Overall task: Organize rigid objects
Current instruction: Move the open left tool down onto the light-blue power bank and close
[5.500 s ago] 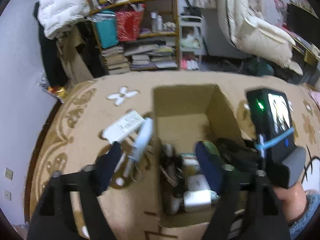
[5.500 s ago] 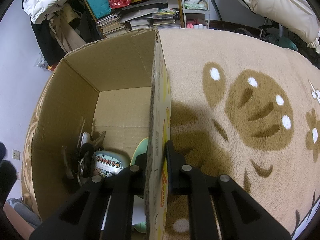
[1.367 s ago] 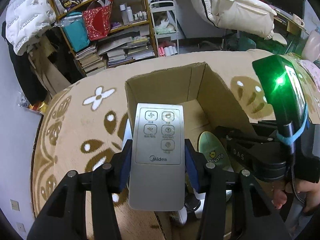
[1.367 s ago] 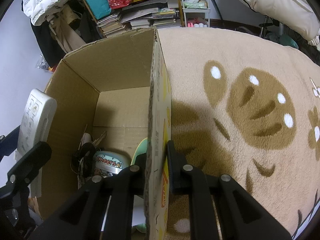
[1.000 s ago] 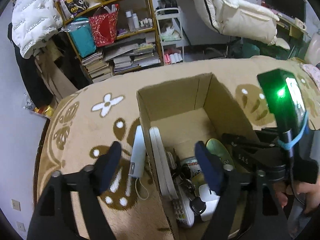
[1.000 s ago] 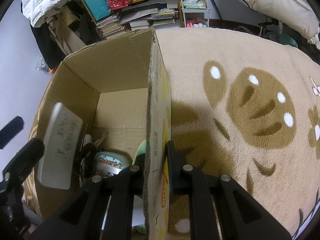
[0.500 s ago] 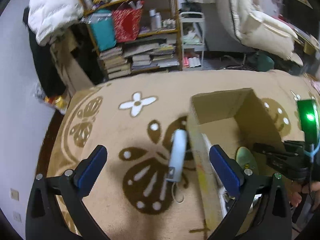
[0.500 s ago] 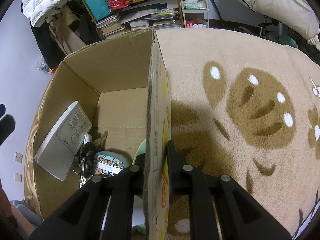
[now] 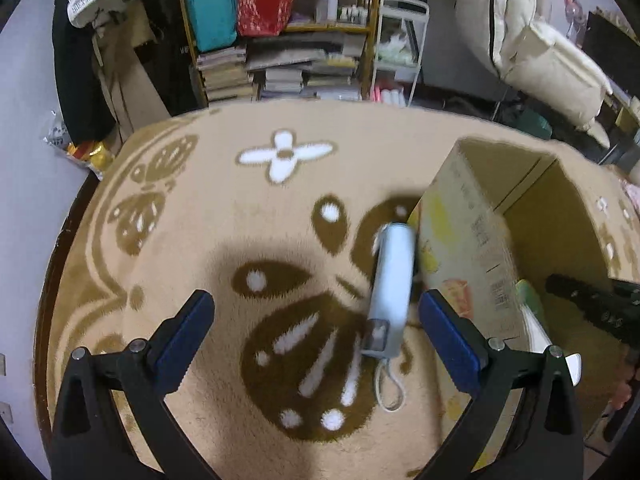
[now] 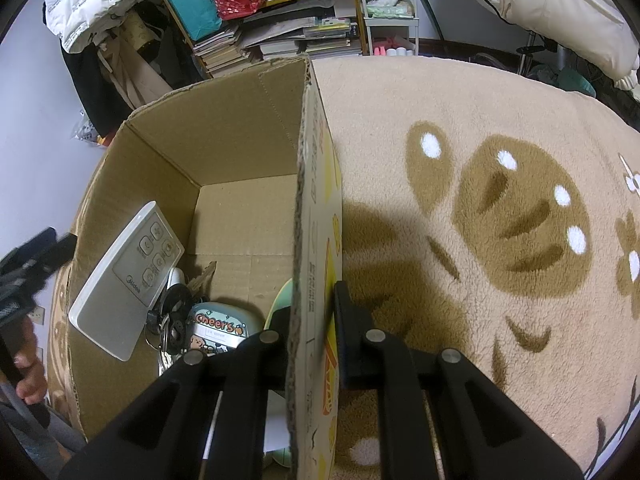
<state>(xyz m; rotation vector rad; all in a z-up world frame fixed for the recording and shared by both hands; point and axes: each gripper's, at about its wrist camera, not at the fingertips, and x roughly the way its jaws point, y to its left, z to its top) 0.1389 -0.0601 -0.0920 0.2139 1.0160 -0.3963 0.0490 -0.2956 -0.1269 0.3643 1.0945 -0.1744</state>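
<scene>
Gaping wide and empty, the left gripper (image 9: pixel 316 322) now hangs over the beige patterned rug (image 9: pixel 248 216), its blue-padded fingers (image 9: pixel 182 334) spread well apart. The grey rectangular remote control with round buttons (image 10: pixel 128 276) it carried a moment ago has gone: that now leans against the left inner wall of the open brown cardboard box (image 10: pixel 240 148), resting on a clutter of keys and a tin lettered "Cheers" (image 10: pixel 216 328). Between the left fingers, nearer the right one, lies a pale blue oblong device with a white cord loop (image 9: pixel 390 286), on the rug just beside the box's outer wall. The right gripper (image 10: pixel 310 320) has not budged; it stays clamped on the box's right wall, one finger inside, one outside. Blur smears the box edge in the left view. The box's near contents are cut off behind the right gripper's frame.
</scene>
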